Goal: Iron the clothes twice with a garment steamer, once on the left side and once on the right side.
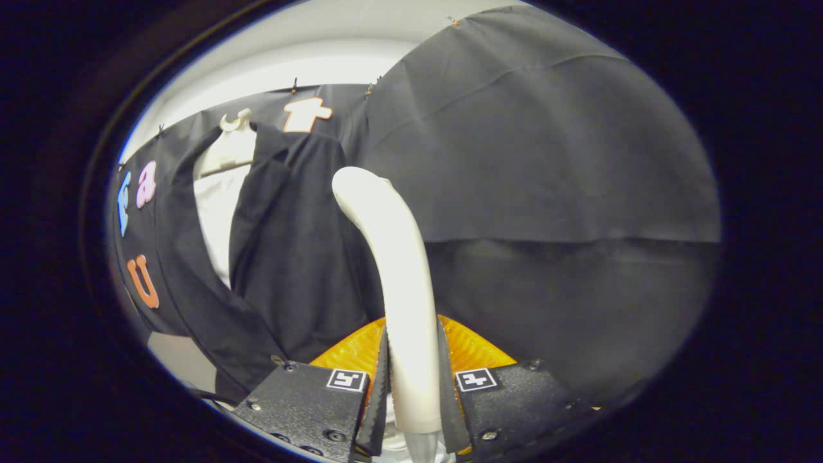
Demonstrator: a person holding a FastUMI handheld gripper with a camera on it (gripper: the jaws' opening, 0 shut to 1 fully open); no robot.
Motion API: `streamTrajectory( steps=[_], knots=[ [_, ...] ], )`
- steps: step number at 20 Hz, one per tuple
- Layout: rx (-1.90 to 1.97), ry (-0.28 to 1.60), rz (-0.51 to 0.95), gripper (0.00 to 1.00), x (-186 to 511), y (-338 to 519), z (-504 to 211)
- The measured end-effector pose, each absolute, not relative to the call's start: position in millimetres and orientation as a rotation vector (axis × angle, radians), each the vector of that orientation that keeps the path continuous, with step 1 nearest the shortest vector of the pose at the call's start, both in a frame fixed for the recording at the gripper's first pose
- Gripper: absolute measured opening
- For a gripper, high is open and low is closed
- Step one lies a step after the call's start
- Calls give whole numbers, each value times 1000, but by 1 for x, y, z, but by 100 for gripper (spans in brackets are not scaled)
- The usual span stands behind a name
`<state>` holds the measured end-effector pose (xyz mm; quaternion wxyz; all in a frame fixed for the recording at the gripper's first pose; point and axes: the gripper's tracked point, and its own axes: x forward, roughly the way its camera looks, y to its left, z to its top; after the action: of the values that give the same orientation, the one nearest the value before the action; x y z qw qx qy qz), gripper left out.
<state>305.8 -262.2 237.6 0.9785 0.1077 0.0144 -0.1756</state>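
One steamer (398, 270) clenched between both fingers of the gripper (415, 392), head rising beyond the tips beside one dark jacket (289, 270) on one white hanger (228, 148), near the cloth wall (546, 161).

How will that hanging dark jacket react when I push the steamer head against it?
The dark jacket hangs loose from a hanger, so it will probably swing or give way rather than resist. Its front drapes in folds, suggesting soft, floppy cloth. The steamer, clamped in the gripper, looks rigid and smooth and might slip.
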Motion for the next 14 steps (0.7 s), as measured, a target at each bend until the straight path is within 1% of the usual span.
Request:
streamTrajectory(
  steps=[1,3,7,10,14],
  knots=[
    [218,2,-345,38,307,-255,245],
    [184,-37,-338,38,324,-244,283],
    [110,-90,-315,38,348,-213,319],
    [18,-98,-334,37,372,-189,324],
    [-63,-111,-405,38,376,-184,317]
  ],
)
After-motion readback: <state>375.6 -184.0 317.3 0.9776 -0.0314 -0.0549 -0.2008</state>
